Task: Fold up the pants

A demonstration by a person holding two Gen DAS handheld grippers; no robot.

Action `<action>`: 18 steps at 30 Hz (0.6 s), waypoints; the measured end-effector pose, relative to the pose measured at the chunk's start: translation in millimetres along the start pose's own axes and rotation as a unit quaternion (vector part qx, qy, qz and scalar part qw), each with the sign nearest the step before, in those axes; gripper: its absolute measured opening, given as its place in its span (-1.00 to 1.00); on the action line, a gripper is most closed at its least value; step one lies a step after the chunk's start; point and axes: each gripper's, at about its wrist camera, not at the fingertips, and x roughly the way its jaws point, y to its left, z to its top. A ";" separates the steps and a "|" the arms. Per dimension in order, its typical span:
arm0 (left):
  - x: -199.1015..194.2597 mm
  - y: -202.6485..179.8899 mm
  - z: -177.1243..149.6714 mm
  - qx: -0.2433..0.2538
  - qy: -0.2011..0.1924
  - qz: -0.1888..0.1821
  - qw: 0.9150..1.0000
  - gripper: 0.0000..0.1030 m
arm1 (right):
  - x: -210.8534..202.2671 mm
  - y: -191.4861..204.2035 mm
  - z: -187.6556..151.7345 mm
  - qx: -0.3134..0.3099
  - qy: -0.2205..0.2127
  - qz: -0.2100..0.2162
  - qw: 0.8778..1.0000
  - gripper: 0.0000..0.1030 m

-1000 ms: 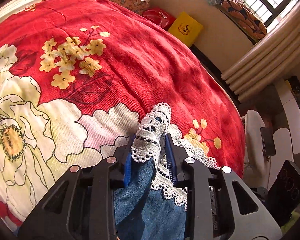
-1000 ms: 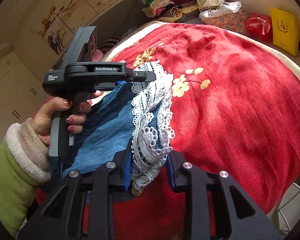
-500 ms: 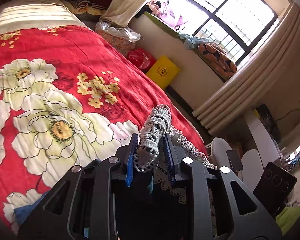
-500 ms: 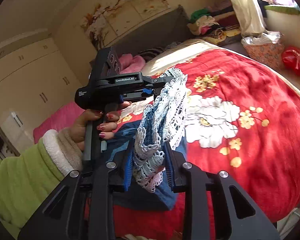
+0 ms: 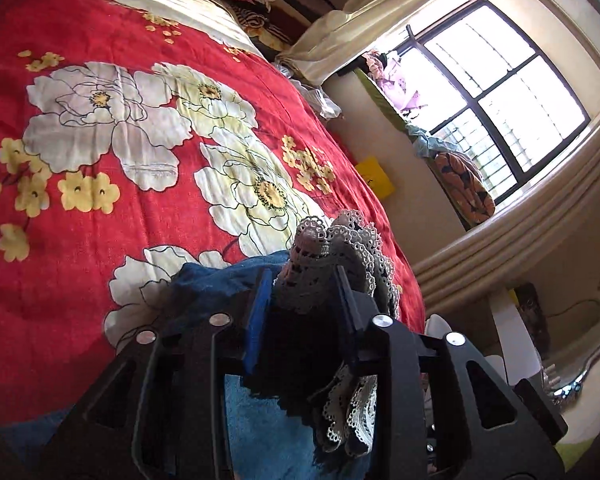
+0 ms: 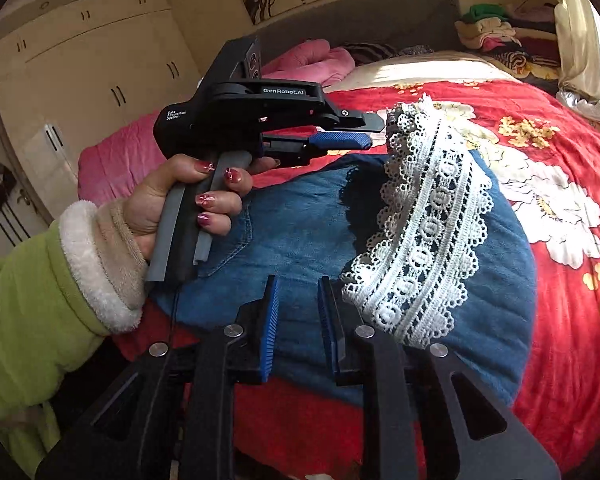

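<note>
Red floral bed (image 5: pixel 100 208) carries the pants (image 6: pixel 300 232). Left gripper (image 5: pixel 300 292) jaws are opening around the lace hem (image 5: pixel 340 248); right gripper (image 6: pixel 296 312) jaws are opening, empty beside it. Lay the hem flat before withdrawing.

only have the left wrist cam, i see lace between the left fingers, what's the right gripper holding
observer: nothing. the right gripper is open with an empty gap. the lace hem lies just beside its right finger.
operator: are the pants down on the bed
observer: yes, the denim pants lie in a heap on the red floral bedspread, with the lace resting on top.
operator: how does my left look from there
observer: the left gripper is side-on above the denim, jaws opening, with the lace only at its fingertips.
</note>
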 end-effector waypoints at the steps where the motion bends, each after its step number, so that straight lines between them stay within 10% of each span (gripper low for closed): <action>1: -1.2 -1.1 -0.5 -0.001 -0.001 -0.005 1.000 -0.07 | -7.3 0.3 -2.1 -0.010 -0.015 -0.022 1.000 -0.25; 7: 12.7 -25.5 -2.3 0.007 0.020 -0.023 0.999 0.16 | -18.9 -7.4 -7.3 -0.074 -0.027 -0.151 0.985 0.01; 18: 84.0 -44.9 16.3 -0.022 0.127 0.058 0.990 0.08 | 36.4 16.4 -15.2 -0.193 0.045 -0.218 0.956 0.01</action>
